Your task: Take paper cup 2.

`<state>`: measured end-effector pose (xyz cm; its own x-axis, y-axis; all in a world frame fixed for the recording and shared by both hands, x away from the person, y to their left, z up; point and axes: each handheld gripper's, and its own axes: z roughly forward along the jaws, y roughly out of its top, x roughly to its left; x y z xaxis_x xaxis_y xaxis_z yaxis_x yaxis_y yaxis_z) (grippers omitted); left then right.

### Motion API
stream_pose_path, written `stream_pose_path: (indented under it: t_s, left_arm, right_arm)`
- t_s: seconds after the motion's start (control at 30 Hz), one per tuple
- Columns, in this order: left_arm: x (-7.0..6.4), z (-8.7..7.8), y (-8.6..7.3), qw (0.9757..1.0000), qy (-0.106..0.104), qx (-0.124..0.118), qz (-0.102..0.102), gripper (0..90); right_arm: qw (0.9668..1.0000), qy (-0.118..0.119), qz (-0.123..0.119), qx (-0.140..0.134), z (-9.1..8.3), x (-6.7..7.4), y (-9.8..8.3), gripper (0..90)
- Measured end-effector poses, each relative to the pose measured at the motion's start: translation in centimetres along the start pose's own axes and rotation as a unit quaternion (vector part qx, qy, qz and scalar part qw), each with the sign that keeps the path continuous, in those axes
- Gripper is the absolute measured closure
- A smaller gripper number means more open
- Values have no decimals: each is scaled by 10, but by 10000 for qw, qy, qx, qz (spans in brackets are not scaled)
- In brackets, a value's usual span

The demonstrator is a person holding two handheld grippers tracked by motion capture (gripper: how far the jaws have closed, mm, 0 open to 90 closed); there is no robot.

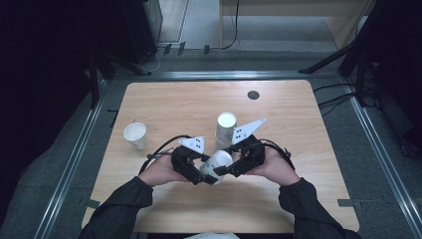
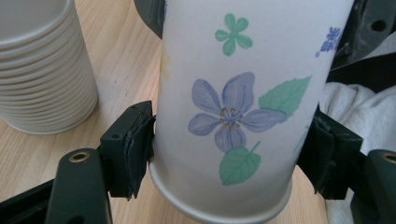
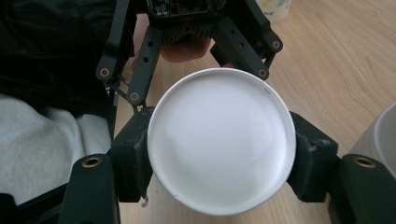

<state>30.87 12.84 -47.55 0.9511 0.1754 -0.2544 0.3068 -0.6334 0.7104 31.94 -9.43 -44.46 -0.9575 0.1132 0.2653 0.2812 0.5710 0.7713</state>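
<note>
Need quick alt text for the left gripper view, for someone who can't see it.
A white paper cup printed with purple flowers and green leaves sits between the left gripper's two black jaws, whose pads press its sides near the rim. A stack of white cups stands at left on the wooden table; white cloth shows at right.

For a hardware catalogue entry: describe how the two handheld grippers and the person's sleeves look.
Both the left gripper and the right gripper are black, with two padded black jaws and brass-coloured rivets. Each carries a grey three-cornered plate dotted with small holes and trails a black cable. The person wears dark long sleeves.
</note>
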Motion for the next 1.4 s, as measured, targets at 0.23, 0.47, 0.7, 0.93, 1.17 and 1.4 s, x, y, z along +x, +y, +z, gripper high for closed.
stream_pose_path:
  t_s: [0.23,0.47,0.7,0.93,1.17,1.4]
  left_arm:
    - [6,-13,-5,9997,216,57,-133,272]
    - [10,-24,-4,9988,420,210,-164,273]
    - [10,-26,3,9966,532,637,1,273]
    - [10,-30,11,9949,485,879,131,302]
    - [10,-29,18,9907,546,1210,289,310]
    - [10,-29,23,9842,695,1568,447,310]
  right_arm:
    - [9995,-262,-178,-29,-6,0,-2,268]
    - [9986,-456,-265,61,-12,-4,-13,269]
    - [9978,-507,-336,255,-6,-8,-18,269]
    - [9975,-573,-314,261,-7,-10,-20,265]
    - [9974,-583,-334,271,-6,-10,-20,265]
    - [9974,-578,-357,247,-5,-9,-20,248]
